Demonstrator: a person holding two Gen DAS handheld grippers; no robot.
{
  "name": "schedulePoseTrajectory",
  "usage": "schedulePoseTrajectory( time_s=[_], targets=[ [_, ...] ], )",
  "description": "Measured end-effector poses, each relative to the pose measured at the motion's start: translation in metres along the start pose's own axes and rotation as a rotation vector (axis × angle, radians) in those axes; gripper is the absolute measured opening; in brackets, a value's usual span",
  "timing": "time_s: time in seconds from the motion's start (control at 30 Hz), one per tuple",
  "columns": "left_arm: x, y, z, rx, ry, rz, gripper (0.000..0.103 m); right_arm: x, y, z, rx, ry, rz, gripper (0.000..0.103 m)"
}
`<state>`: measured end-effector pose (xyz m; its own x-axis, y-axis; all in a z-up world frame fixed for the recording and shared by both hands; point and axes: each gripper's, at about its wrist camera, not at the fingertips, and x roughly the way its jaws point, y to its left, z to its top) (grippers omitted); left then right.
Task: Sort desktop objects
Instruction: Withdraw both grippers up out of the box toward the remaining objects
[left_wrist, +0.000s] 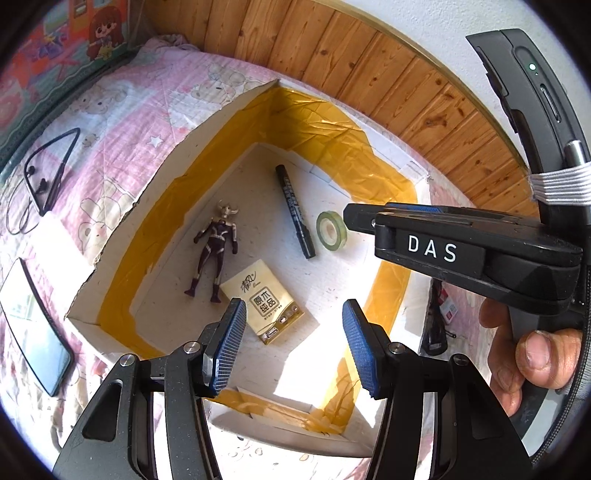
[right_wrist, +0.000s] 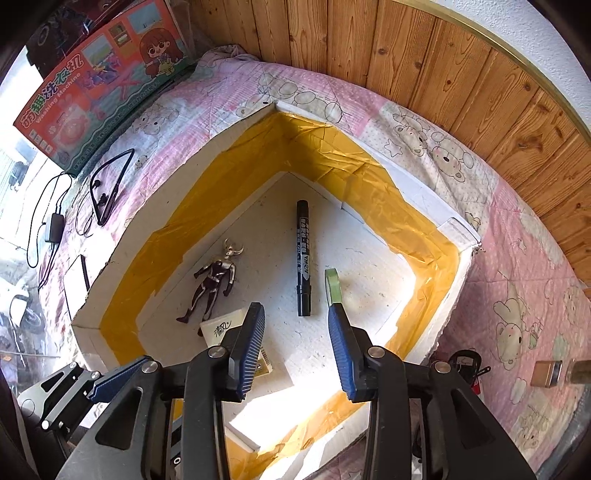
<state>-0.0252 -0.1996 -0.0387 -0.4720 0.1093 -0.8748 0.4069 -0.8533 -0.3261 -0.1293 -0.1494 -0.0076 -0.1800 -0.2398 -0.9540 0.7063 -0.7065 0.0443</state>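
- A shallow white foam box (left_wrist: 155, 206), its inner walls lined with wrinkled, glossy yellow tape, sits on a bed under a quilted pink cover (right_wrist: 517, 258) printed with bears; knotty wooden panelling (left_wrist: 369, 55) runs along the far side.
- On the box's rough, speckled floor lie four things: a slim black marker (right_wrist: 303, 258) near the middle, a horned dark plastic figure (left_wrist: 214, 247) to its left, a flat rectangular yellow tissue pack (left_wrist: 266, 302) nearer than the figure, and a small ring of green tape (left_wrist: 331, 230) just right of the marker.
- The left gripper (left_wrist: 293, 343) hangs above the tissue pack, its ribbed blue fingers (left_wrist: 229, 343) spread apart with nothing between them.
- The right gripper (right_wrist: 295, 350) hangs over the near part of the box, fingers (right_wrist: 251, 347) parted and holding nothing; the tape roll appears just beyond its right fingertip, seen edge-on.
- Outside the box on the left lie a black neckband earphone (left_wrist: 48, 173) and a smooth dark phone (left_wrist: 33, 325).
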Motion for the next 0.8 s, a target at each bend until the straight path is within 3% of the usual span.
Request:
schedulePoseTrajectory(
  time_s=[0.5,0.8],
  targets=[
    [-0.015,0.004,-0.01,0.011,-0.03,0.03,0.057,-0.032,-0.003,-0.026,0.004,-0.056,0.025,0.04],
    [-0.024,0.003,-0.016,0.026,-0.067,0.057,0.057,-0.059,-0.002,-0.051,-0.027,-0.149,0.021,0.042]
  ],
)
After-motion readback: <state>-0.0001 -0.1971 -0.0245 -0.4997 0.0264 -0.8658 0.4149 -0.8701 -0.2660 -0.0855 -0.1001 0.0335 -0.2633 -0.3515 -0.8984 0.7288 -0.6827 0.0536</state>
